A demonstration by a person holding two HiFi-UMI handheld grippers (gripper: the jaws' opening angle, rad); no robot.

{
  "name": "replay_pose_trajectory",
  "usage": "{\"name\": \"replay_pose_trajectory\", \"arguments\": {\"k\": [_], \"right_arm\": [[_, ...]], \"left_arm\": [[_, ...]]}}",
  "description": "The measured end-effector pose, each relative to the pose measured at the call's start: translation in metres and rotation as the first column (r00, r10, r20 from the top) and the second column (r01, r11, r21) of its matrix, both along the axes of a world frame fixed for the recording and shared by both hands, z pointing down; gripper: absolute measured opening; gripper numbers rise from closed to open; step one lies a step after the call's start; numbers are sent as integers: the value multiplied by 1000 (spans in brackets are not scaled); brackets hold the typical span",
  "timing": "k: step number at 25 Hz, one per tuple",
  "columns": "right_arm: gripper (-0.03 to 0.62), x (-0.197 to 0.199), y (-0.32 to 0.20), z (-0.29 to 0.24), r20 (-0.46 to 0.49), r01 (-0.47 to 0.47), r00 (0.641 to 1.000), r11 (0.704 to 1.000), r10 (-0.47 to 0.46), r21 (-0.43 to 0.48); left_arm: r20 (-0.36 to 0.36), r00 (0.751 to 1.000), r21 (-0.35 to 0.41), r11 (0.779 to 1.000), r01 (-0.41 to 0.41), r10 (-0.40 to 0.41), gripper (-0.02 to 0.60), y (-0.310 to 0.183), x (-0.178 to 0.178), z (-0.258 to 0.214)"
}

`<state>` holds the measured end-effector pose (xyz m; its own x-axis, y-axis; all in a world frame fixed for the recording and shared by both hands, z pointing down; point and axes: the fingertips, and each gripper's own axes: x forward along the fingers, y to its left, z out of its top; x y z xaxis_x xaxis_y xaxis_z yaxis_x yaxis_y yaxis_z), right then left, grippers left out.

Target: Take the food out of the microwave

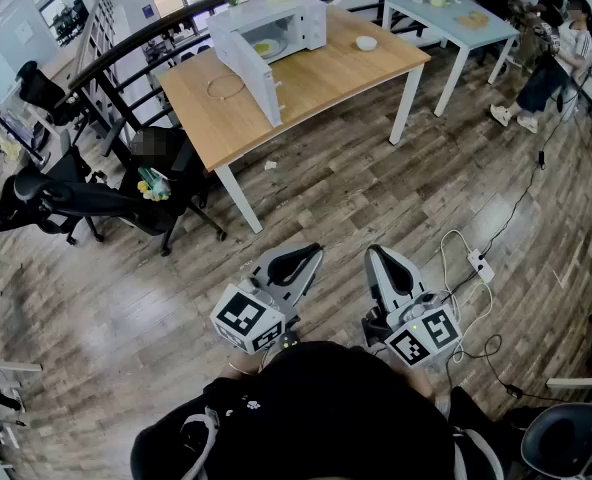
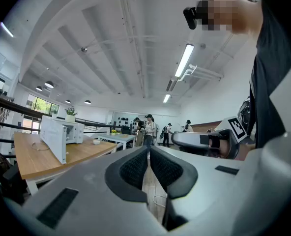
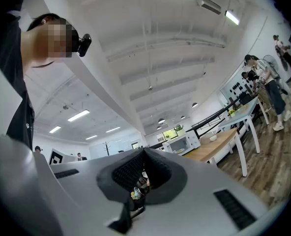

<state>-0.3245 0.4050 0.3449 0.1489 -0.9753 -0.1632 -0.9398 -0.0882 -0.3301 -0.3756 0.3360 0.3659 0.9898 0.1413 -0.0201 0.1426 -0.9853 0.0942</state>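
The left gripper [image 2: 149, 150] and the right gripper [image 3: 144, 154] are held low over the wooden floor [image 1: 376, 188], well apart from the table [image 1: 326, 78]. The jaws of each are pressed together, with nothing pinched between them. The food [image 1: 263, 48] is seen inside the microwave [image 1: 301, 18], which is set on the table with its door [image 1: 248, 73] swung open.
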Motion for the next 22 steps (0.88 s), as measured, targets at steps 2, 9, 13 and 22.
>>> {"name": "replay_pose_trajectory", "arguments": {"k": [2, 9, 13, 22], "right_arm": [[2, 0, 6, 1, 5, -2, 1000, 1000, 2, 1], [0, 8, 26, 1, 21, -16, 1000, 1000, 16, 18], [2, 17, 43, 2, 36, -32, 999, 999, 31, 28], [2, 42, 93, 7, 62, -61, 996, 997, 59, 39]], "left_arm": [[8, 1000, 4, 1000, -1, 1, 25, 6, 0, 1], [22, 1000, 7, 1000, -16, 16, 25, 26, 8, 3], [32, 999, 14, 1000, -27, 26, 25, 42, 16, 4], [52, 998, 22, 999, -43, 42, 25, 85, 43, 7]]}}
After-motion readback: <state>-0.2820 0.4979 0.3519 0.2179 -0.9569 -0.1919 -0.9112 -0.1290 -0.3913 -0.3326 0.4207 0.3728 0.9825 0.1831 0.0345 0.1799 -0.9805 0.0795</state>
